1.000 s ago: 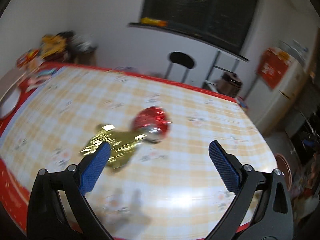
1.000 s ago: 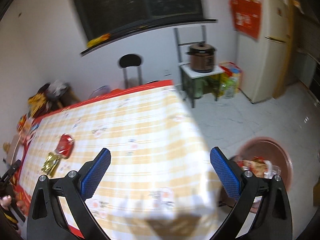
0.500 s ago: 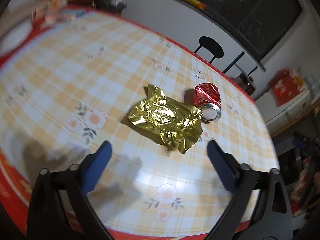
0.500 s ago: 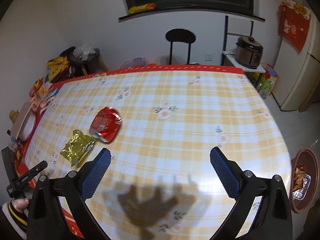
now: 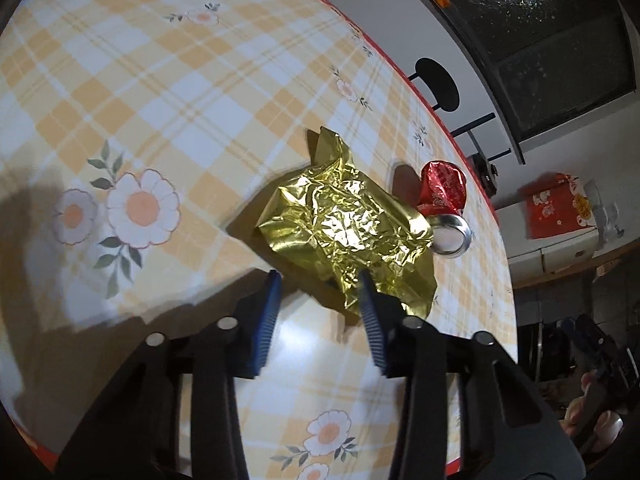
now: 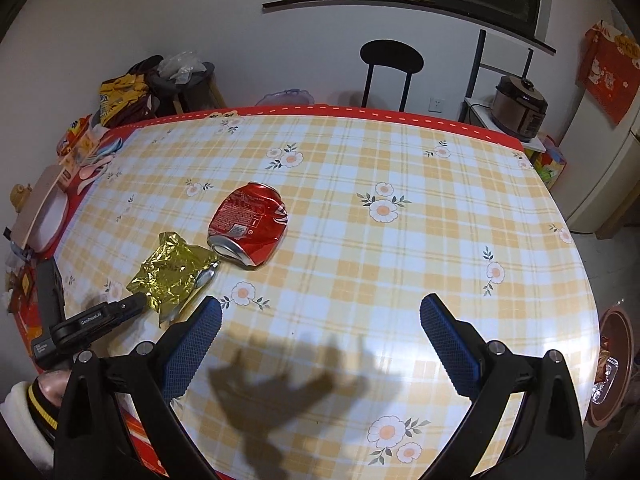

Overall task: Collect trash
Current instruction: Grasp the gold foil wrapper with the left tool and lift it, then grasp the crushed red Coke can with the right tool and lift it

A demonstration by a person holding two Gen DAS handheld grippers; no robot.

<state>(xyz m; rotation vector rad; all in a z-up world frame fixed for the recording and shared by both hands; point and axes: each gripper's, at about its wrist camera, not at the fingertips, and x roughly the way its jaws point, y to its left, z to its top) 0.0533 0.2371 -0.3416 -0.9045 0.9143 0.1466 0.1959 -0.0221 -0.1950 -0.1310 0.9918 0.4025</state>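
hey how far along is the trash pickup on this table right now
Done: some rubbish already lies in the brown bin on the floor. In hand: the left gripper has just been closing its jaws around the near edge of the gold wrapper, which still rests on the table. Left: the crushed red can; the right gripper is open and empty.

Beyond your jaws: kitchen clutter round the checked table

Ahead of your right jaws you see a black chair [image 6: 391,56] against the wall, a brown cooker [image 6: 520,109] off to their right, and snack bags [image 6: 122,98] far left.
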